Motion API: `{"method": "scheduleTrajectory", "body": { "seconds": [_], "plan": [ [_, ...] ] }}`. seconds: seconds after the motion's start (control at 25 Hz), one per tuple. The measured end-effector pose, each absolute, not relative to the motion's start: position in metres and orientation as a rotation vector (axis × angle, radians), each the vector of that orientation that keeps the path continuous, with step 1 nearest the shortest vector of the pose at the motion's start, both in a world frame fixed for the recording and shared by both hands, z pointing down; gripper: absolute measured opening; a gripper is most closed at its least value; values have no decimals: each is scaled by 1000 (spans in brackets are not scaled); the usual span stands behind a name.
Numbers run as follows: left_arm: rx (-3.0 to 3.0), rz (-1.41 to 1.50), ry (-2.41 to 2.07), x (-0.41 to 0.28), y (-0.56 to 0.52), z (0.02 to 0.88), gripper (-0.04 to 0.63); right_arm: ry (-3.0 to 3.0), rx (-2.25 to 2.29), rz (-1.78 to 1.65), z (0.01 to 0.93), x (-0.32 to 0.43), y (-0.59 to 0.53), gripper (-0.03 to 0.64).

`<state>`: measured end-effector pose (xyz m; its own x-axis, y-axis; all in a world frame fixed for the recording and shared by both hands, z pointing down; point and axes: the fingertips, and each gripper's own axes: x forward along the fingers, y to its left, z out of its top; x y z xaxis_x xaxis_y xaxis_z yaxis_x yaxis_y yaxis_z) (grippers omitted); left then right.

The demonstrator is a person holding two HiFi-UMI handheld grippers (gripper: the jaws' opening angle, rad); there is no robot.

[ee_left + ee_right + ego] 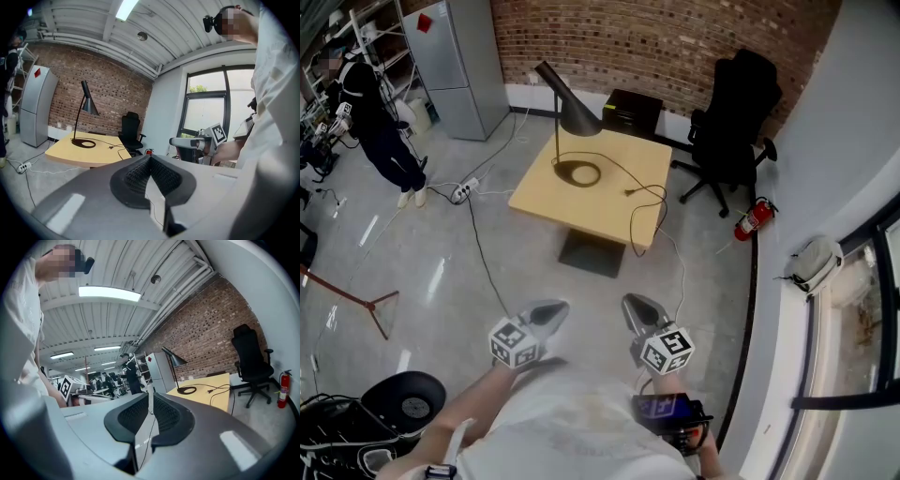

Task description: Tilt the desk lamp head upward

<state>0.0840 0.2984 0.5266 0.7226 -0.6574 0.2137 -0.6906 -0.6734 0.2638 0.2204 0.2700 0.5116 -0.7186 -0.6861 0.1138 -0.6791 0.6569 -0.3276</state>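
Plainly, I carry my left gripper (551, 307) and right gripper (636, 304) empty, jaws closed, since the black cone-shaded desk lamp (577, 116) stands well apart on the pale yellow wooden table (609, 202), head drooping downward.

Head view looks steeply down from well back; both gripper views face the same distant table (572, 206).
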Motion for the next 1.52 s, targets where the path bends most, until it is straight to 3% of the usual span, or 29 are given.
{"method": "scheduleTrajectory", "body": {
  "seconds": [0.4,0.8,1.52],
  "plan": [
    [2597,161,-1070,93,297,527,0,2834,-1168,-573,518,230,265,44],
    [2573,184,-1139,53,291,526,0,2854,-1120,-600,525,196,250,44],
    [2675,73,-957,13,182,519,-1,2839,-1298,-653,533,160,160,38]
  ]
}}
